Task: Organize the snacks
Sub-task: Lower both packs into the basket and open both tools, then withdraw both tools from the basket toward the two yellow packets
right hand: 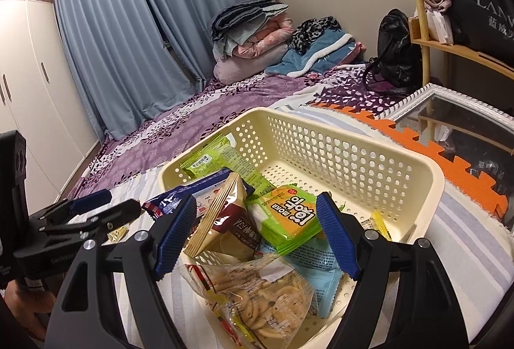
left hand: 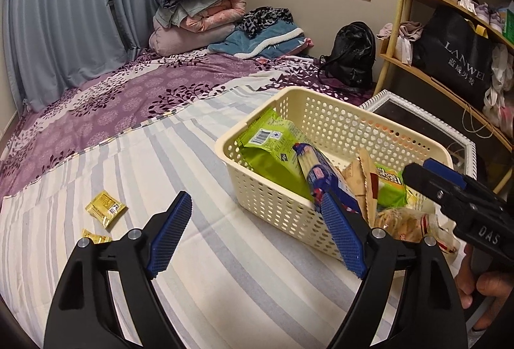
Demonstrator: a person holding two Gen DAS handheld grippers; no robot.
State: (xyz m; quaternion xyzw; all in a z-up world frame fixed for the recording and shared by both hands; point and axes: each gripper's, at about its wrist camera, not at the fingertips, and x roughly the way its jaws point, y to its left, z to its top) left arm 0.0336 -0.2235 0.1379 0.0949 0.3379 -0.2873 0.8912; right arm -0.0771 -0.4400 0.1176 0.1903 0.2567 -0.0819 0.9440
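Left tongs: released, grasping nothing, low centre of the left view.
Right tongs: spread wide over the basket, nothing gripped.
Loose packets: two yellow sachets on the bed, lower left of the left view.
Handling: likely light, crinkly, slippery; pinch your sachet by a sealed edge.
Basket snacks: the clear cracker bag looks fragile; squeeze softly.

Black bag: "LANWEI". Right gripper body: "DAS". Green snack pack: "mom".
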